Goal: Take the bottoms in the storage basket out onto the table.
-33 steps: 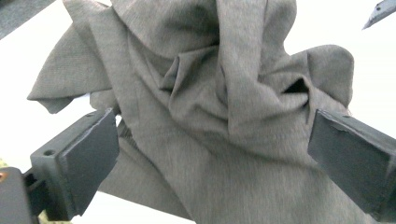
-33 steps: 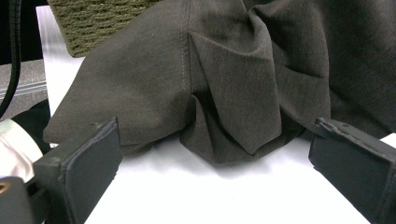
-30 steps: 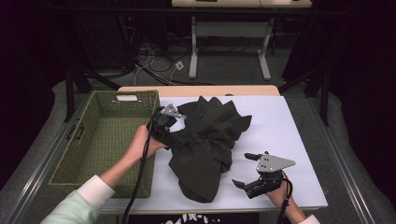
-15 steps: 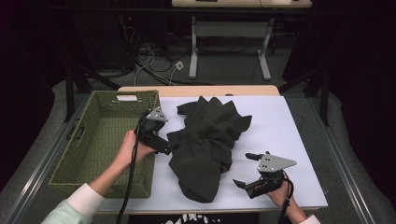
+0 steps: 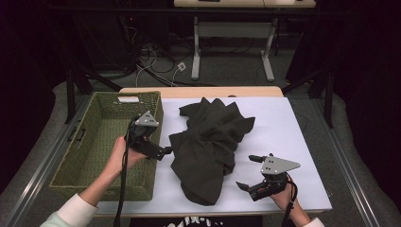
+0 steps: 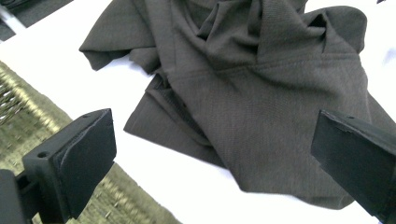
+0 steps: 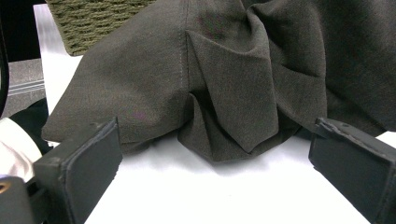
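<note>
Loosely crumpled, dark garment (image 5: 210,146) lies between both spread, empty grippers (image 5: 163,152) (image 5: 246,187) (untouched).

A woven green basket (image 5: 99,142) sits at the left end of the counter (image 5: 293,137), whose top is white with a wooden strip showing along the far edge. A small white tag lies on the basket's far rim. Beyond, cables (image 5: 156,59) sprawl on the floor beside a white desk frame (image 5: 234,35).
</note>
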Motion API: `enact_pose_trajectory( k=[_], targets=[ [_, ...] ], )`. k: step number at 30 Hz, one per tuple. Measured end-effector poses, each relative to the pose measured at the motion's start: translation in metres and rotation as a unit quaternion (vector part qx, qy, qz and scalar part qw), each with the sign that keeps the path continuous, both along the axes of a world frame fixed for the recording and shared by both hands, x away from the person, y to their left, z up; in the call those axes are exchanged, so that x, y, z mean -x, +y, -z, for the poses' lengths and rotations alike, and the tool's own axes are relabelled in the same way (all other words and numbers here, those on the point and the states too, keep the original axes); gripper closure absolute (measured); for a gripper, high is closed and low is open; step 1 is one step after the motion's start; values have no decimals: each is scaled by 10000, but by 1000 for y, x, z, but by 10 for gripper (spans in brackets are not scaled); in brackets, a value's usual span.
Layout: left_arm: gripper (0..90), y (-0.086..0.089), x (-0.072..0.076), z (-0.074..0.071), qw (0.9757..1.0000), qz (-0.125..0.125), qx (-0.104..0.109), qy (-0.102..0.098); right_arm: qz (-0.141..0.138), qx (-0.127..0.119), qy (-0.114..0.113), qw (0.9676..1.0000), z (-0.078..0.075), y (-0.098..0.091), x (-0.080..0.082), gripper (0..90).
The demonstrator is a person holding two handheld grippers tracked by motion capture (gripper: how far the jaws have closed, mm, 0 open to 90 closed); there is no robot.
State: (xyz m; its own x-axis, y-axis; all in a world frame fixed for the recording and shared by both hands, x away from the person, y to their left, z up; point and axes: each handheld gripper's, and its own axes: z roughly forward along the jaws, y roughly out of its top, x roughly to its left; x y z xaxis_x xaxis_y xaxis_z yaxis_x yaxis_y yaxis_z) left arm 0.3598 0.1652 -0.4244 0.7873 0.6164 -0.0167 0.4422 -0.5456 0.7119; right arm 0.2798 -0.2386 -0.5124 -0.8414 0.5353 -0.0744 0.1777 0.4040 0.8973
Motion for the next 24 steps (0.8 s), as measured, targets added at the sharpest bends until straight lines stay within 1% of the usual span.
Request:
enact_pose_trajectory(
  k=[17, 24],
  targets=[
    [0, 33, 18, 4, 9995, -282, 107, -81, 4, 17, 8, 10000, 0, 1, 0, 22],
    [0, 45, 26, 5, 9990, -399, 155, -153, 3, 17, 1, 10000, 0, 1, 0, 22]
  ],
)
